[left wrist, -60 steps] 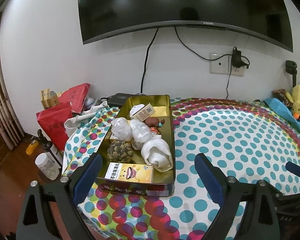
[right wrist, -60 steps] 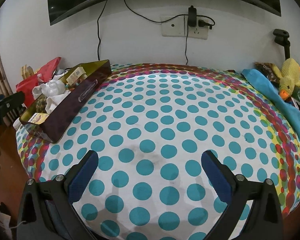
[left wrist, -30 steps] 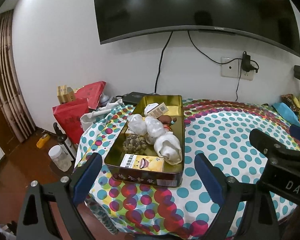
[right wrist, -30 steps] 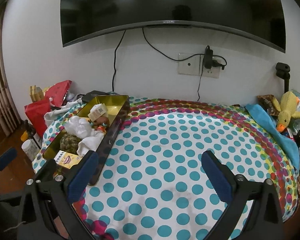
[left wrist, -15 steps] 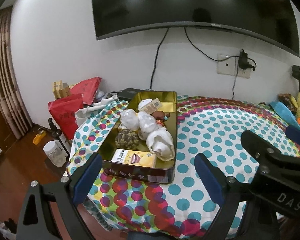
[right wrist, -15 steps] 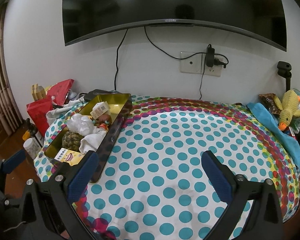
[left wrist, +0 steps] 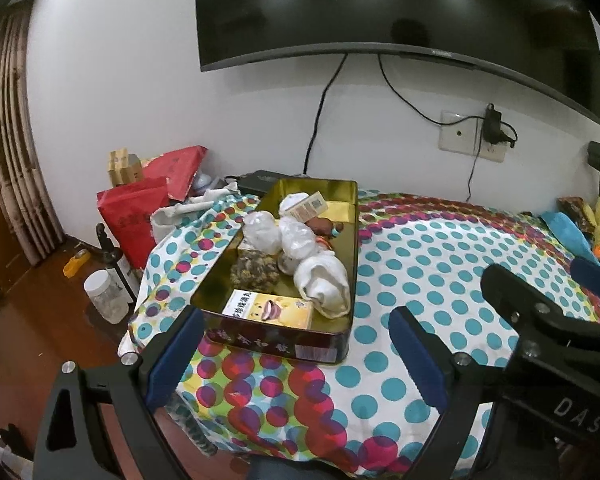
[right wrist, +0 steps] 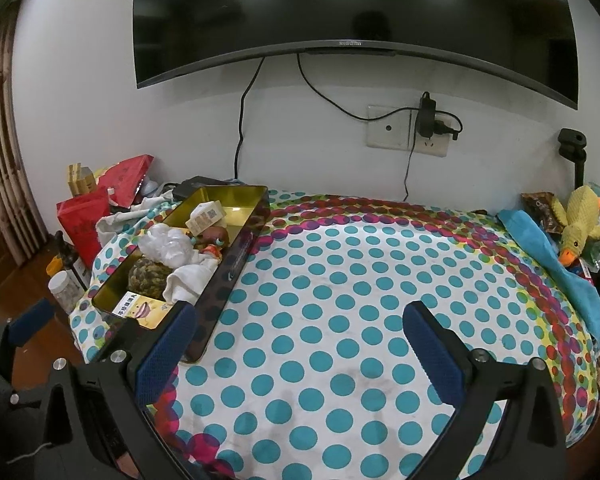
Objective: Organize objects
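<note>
the gold tin (left wrist: 342, 200) sits on the left part of the dotted tablecloth (left wrist: 428, 264), its long side running away toward the wall. inside it, at the near end, lies a yellow medicine box (left wrist: 269, 307); beside that is a rolled white cloth (left wrist: 324, 280), then a dark dried bundle (left wrist: 255, 270), two crumpled clear bags (left wrist: 278, 234) and a small carton (left wrist: 308, 206) at the far end. the left gripper (left wrist: 296, 360) hangs just short of the tin's near wall, jaws spread wide, holding nothing and touching nothing. the right gripper (right wrist: 300, 346) is also wide apart and empty, over bare cloth to the right of the tin. a red bag (left wrist: 134, 216) and a clear jar (left wrist: 106, 296) stand off the table's left edge. a plush duck (right wrist: 580, 220) lies at the far right, a dark tv (right wrist: 352, 12) on the wall above.
</note>
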Demonstrator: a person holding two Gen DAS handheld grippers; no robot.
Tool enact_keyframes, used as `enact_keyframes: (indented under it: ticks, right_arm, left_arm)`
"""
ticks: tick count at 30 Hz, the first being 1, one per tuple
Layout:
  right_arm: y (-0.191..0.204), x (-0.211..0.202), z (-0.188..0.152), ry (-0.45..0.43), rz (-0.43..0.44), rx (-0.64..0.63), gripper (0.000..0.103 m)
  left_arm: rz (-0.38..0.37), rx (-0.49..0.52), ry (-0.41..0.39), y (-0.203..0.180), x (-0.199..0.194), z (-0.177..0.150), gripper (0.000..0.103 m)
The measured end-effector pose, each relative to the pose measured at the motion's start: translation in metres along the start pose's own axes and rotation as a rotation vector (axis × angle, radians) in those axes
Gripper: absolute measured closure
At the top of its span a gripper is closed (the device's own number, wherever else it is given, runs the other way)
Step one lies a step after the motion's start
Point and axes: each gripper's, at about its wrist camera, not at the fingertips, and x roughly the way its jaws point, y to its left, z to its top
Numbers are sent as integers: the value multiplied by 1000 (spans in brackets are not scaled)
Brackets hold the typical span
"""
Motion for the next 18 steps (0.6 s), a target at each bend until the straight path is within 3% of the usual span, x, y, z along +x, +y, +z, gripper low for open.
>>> enact_keyframes:
  ticks: [6, 8, 10, 18]
  right_arm:
    - [2, 3, -2, 10, 7, -19, 0]
    - [1, 3, -3, 10, 10, -17, 0]
    - [2, 3, -3, 8, 6, -18, 0]
    - [3, 1, -5, 1, 7, -23, 0]
  left_arm:
    - [-23, 15, -13, -3, -1, -2, 7]
    - [11, 21, -27, -3, -2, -2, 0]
    - [21, 17, -37, -2, -3, -2, 0]
    - [-24, 13, -11, 1, 0, -2, 0]
